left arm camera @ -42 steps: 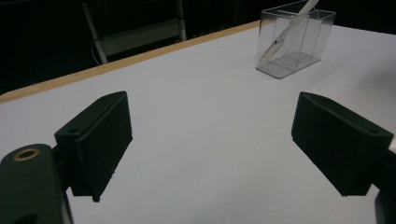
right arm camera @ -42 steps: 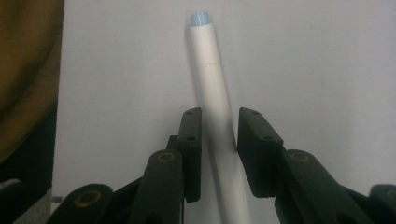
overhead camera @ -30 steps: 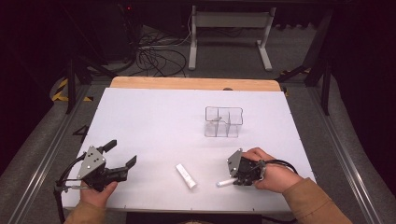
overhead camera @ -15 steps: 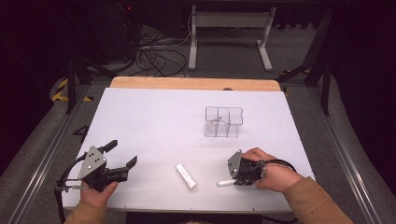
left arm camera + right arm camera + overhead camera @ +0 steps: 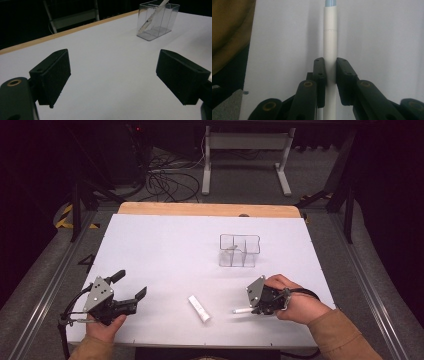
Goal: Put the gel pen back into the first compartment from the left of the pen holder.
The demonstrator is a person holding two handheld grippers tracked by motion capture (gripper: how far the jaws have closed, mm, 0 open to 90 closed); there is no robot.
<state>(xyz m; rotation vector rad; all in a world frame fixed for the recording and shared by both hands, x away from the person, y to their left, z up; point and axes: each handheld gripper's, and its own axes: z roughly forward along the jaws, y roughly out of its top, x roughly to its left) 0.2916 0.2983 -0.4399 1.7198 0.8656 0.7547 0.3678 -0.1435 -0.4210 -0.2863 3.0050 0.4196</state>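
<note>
On the table (image 5: 165, 245) lie two white tubes: one loose (image 5: 199, 308), one (image 5: 330, 42) clamped in the right gripper (image 5: 331, 71). Left gripper (image 5: 112, 75) gapes empty. One clear box (image 5: 239, 251).

Smooth white plastic tube (image 5: 330, 50), clear glossy plastic box (image 5: 240, 251) (see-through walls), matt table (image 5: 160, 250)

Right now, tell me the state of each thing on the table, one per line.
Right hand-held gripper: shut on the white pen, low over the table.
White pen: clamped between the jaws, lying along them.
Left hand-held gripper: open, nothing between its jaws.
White tube: lying flat on the table, untouched.
Clear divided holder: upright, a white stick leaning inside one compartment.
</note>
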